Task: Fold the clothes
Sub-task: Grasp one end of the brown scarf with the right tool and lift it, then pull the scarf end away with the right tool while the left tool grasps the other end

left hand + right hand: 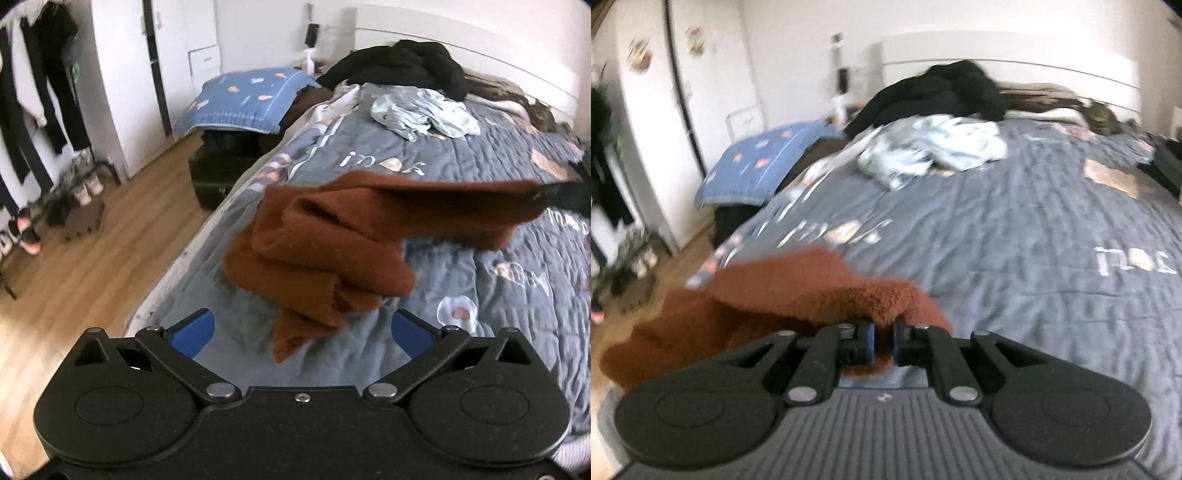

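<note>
A rust-brown fleece garment hangs bunched in folds above the grey quilted bed. Its upper edge stretches to the right, where a dark gripper tip pinches it at the frame's edge. My left gripper is open, its blue pads wide apart, and the garment's lowest corner dangles between them without touching either. In the right wrist view my right gripper is shut on a fold of the brown garment, which drapes away to the left over the bed's edge.
A crumpled light blue and white garment and a black clothes heap lie near the headboard. A blue patterned pillow rests on a dark box beside the bed. Left are wood floor, shoes, hanging clothes and a white wardrobe.
</note>
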Demonstrator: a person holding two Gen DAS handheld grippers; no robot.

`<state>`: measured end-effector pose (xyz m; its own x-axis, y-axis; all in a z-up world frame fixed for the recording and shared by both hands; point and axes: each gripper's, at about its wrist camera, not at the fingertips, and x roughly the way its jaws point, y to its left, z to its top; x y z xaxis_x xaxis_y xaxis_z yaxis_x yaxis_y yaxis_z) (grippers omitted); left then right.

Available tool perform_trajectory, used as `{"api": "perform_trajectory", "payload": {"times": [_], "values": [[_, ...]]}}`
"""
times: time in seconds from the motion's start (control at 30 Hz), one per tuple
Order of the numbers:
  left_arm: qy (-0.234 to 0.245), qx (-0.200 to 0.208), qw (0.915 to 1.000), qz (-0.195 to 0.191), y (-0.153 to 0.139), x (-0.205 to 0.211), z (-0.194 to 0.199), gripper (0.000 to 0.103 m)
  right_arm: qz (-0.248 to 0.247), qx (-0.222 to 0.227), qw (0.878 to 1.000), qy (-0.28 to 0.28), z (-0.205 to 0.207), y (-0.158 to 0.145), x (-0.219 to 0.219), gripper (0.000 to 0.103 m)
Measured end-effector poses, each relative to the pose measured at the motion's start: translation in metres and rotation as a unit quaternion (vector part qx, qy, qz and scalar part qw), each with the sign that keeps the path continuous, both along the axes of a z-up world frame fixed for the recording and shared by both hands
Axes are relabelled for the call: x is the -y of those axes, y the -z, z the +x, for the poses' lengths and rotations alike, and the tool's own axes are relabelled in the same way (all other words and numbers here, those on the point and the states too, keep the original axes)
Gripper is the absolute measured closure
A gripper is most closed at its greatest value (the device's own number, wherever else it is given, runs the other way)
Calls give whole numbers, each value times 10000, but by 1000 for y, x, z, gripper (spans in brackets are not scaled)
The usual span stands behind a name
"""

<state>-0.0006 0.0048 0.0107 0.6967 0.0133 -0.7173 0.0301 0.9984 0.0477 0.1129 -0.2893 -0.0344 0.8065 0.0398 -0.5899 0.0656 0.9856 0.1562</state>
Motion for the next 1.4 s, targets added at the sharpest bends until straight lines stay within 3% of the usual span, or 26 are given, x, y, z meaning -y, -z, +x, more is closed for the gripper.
{"api": "perform_trajectory", "payload": {"times": [0.3,0.57,0.7,0.83,0.97,1.03,1.07,1.13,1.23,1.33,1.4], "values": [[559,72,9984,89,-9,17,-17,0,-195,379,9955,845,-58,-60,121,95],[1165,128,9926,318,-1,44,-10,0,-552,587,9812,1755,-130,-96,232,95],[1341,77,9899,465,11,54,-2,0,-1016,585,9675,2239,-168,-96,272,95],[1359,1,9870,855,32,50,4,0,-1112,206,9599,2565,-192,-65,303,94],[1133,-242,9873,1091,59,23,24,0,-888,-285,9603,2628,-203,-21,310,89],[973,-295,9892,1052,65,9,34,0,-708,-405,9622,2598,-209,-8,306,77],[927,-313,9905,962,67,2,39,0,-585,-416,9642,2553,-212,-6,300,72],[855,-337,9931,733,71,-11,50,0,-390,-419,9694,2386,-217,-11,286,50],[812,-375,9956,289,74,-20,62,0,-171,-235,9806,1940,-224,-24,254,37],[849,-398,9956,-19,79,-19,74,0,-79,-114,9891,1464,-216,-29,212,29],[986,-399,9941,225,87,-8,80,0,137,-79,9924,1223,-206,-28,189,29]]}}
